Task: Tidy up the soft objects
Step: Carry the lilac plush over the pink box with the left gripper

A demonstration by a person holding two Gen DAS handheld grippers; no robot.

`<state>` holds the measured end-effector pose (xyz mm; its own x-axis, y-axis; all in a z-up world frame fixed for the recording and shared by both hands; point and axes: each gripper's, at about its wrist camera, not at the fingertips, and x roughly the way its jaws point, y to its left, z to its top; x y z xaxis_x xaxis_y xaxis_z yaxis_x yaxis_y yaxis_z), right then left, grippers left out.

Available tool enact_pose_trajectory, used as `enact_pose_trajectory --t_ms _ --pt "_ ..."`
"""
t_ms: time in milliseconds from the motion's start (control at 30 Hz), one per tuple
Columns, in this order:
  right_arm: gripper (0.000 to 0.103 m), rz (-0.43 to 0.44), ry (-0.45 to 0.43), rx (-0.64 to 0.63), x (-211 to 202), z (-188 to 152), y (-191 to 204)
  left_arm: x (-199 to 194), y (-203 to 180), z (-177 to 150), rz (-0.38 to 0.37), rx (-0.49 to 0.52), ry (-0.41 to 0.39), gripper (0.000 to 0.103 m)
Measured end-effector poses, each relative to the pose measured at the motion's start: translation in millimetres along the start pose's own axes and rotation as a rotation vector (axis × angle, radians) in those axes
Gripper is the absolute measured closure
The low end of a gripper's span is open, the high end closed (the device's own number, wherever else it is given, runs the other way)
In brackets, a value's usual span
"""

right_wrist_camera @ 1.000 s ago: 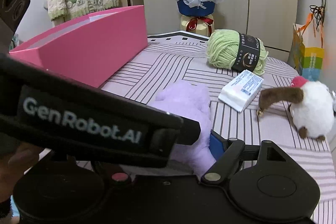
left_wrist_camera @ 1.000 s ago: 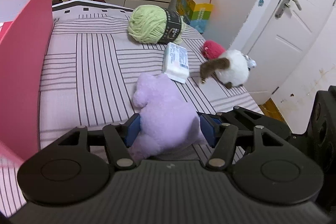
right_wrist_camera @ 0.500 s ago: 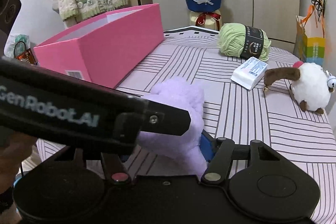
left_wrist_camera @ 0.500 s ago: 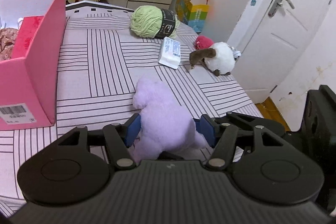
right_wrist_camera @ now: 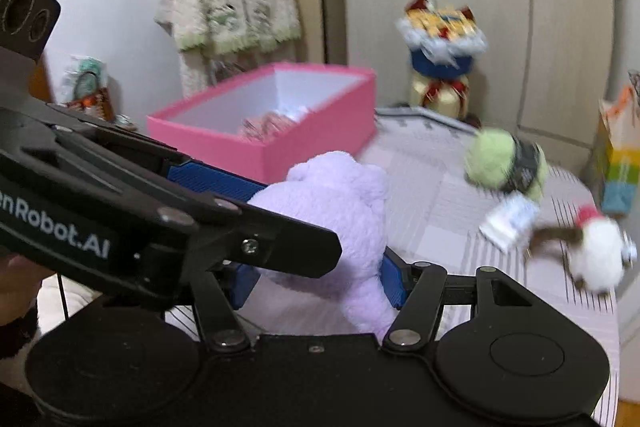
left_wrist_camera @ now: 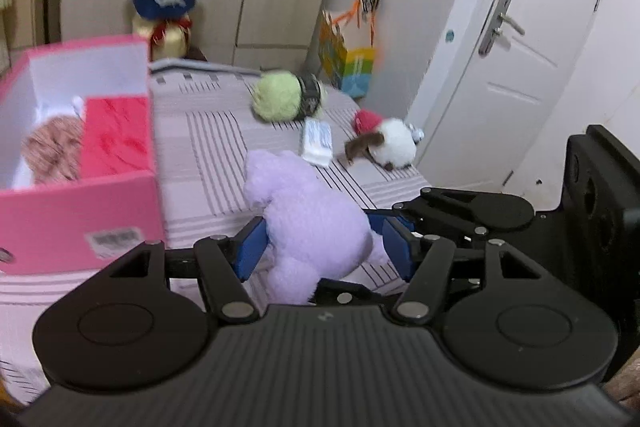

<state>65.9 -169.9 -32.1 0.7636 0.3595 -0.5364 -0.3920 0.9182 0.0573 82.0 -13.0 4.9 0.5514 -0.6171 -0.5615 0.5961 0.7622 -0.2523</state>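
Grippers: left gripper [left_wrist_camera: 322, 247] and right gripper [right_wrist_camera: 318, 281] both clamp the purple plush toy [left_wrist_camera: 308, 223], raised above the striped bed [left_wrist_camera: 208, 147]. Pink box [left_wrist_camera: 76, 215] lies at nine o'clock of the toy; green yarn ball [left_wrist_camera: 280, 101] at twelve.

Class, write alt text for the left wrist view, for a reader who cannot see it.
The left tool grips a purple plush between its blue pads above a striped bed. An open pink box stands to the left; green yarn, a white packet and a white plush lie beyond.
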Motion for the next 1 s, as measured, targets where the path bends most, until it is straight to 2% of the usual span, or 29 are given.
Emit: enact_pose_trajectory --t_ms 133,400,533,667,833,1000 --pt "0.036 0.039 -0.037 -0.037 3.1 19.7 12.9 -24.7 13.3 10.0 0.010 0.011 -0.040 0.035" --pt "0.035 0.108 -0.055 -0.066 39.7 68.8 26.6 -37.9 56.6 36.8 0.061 0.000 -0.100 0.034" --pt "0.036 0.142 -0.059 -0.092 66.6 93.0 30.5 -39.7 90.1 54.2 0.068 -0.063 -0.133 0.034" --pt "0.036 0.169 -0.041 -0.125 93.9 118.2 31.4 -35.9 122.2 72.2 0.067 -0.098 -0.141 0.034" --pt "0.036 0.223 0.029 -0.129 135.8 146.1 22.9 -18.2 154.1 90.5 0.099 -0.112 -0.120 0.034" --pt "0.036 0.253 0.094 -0.155 184.3 165.1 18.0 11.3 197.6 107.8 0.122 -0.166 -0.070 0.034"
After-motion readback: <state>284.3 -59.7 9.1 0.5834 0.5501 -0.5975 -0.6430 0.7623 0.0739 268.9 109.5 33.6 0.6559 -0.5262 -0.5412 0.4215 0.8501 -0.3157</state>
